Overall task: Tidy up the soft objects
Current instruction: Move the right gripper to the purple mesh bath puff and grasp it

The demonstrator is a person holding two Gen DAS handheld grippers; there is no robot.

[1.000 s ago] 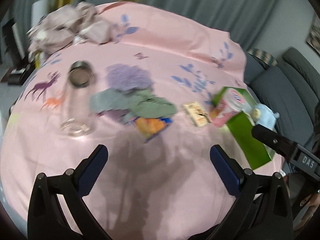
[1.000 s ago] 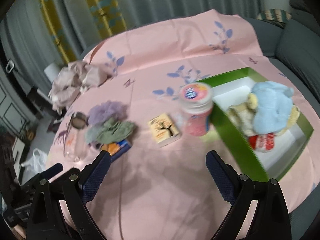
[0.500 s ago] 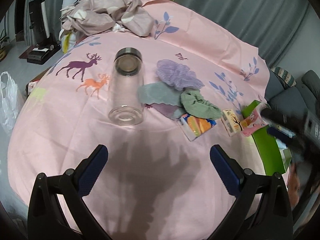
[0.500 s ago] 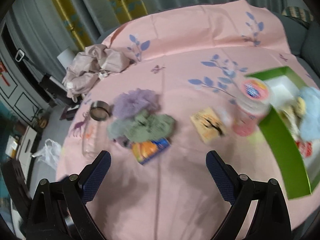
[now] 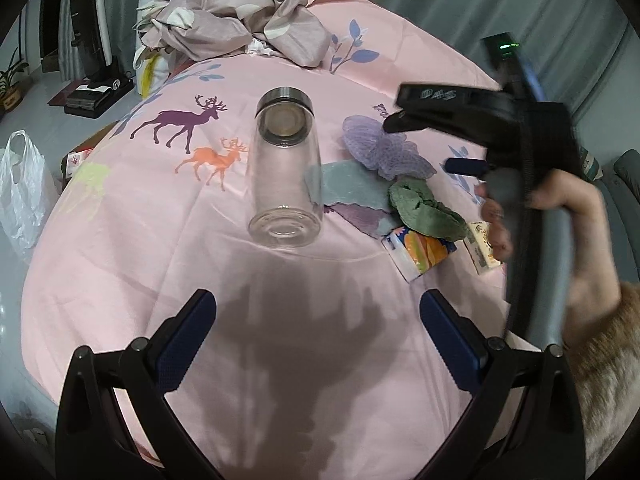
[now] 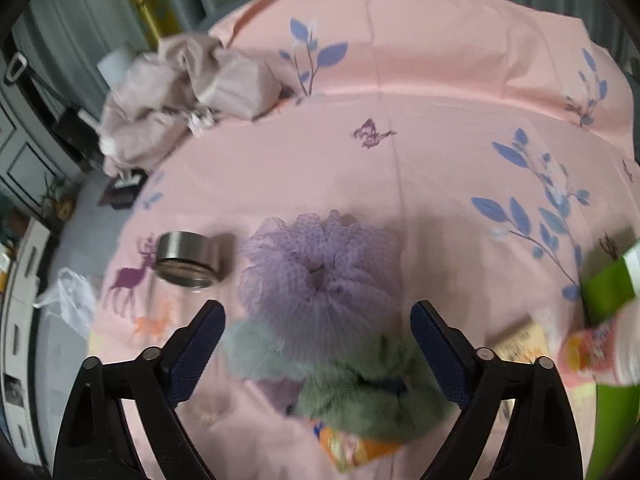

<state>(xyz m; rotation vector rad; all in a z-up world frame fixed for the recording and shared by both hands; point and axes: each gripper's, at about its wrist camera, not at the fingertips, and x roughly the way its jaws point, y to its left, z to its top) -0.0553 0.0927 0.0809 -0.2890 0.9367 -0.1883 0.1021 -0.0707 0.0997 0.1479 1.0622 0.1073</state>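
Note:
A purple mesh pouf [image 5: 380,152] [image 6: 320,268], a green scrunchie [image 5: 424,208] [image 6: 360,400] and a grey-blue cloth [image 5: 344,188] [image 6: 256,352] lie in a small pile on the pink tablecloth [image 5: 160,264]. My right gripper [image 6: 318,312] hangs just above this pile. Its jaws are closing, with the pouf and scrunchie between them but the pads off both. In the left wrist view a hand holds the right gripper [image 5: 432,144] over the pouf. My left gripper [image 5: 316,304] is open and holds nothing, just short of a glass jar [image 5: 286,184] lying on its side.
An orange snack packet [image 5: 420,250] lies partly under the scrunchie, a small yellow box [image 5: 482,248] [image 6: 520,344] beside it. A green box [image 6: 608,288] and a pink cup [image 6: 596,352] are at the right. Crumpled mauve fabric [image 5: 240,28] sits at the far edge. A plastic bag [image 5: 20,192] lies on the floor.
My right gripper has swung left from the green box to above the soft pile and has come into the left wrist view. The left gripper moved a little closer to the jar.

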